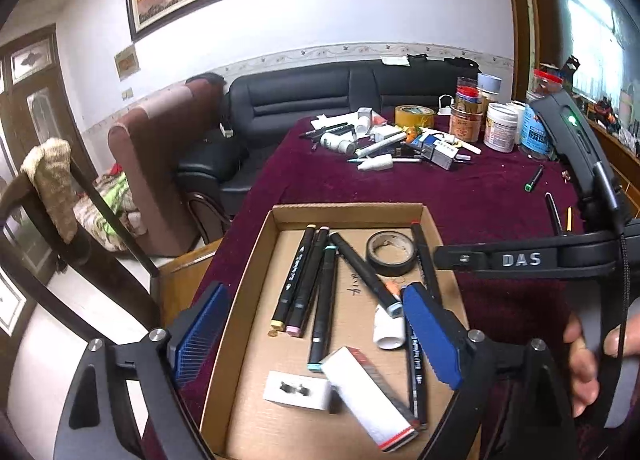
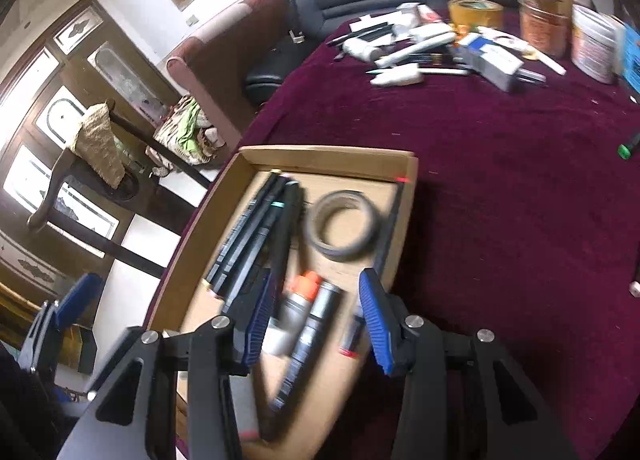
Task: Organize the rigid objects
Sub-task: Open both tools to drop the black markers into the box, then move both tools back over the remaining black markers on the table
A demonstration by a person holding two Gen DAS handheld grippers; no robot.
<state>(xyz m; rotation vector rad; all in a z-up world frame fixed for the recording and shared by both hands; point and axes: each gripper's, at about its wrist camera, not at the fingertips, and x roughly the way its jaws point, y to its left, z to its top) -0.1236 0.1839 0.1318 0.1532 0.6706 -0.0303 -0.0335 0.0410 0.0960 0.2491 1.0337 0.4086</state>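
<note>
A shallow cardboard box [image 1: 352, 212] lies on the maroon tablecloth [image 1: 480, 188]. It holds several black markers [image 1: 300, 280], a roll of black tape [image 1: 390, 253], a small white tube [image 1: 388, 330], a white block [image 1: 298, 390] and a white box with a red end [image 1: 368, 404]. My left gripper [image 1: 316, 328] is open and empty above the box. My right gripper [image 2: 316, 316] is open above the same box [image 2: 324, 154], over a blurred orange-tipped marker [image 2: 300, 300] lying in it. Its body also shows in the left wrist view [image 1: 520, 260].
At the table's far end lies a pile of pens, small boxes and bottles [image 1: 384, 144], a tan tape roll [image 1: 414, 116] and several jars [image 1: 500, 124]. A green-capped marker [image 1: 534, 178] lies on the cloth at right. A sofa [image 1: 320, 100] and chairs [image 1: 80, 228] stand beyond.
</note>
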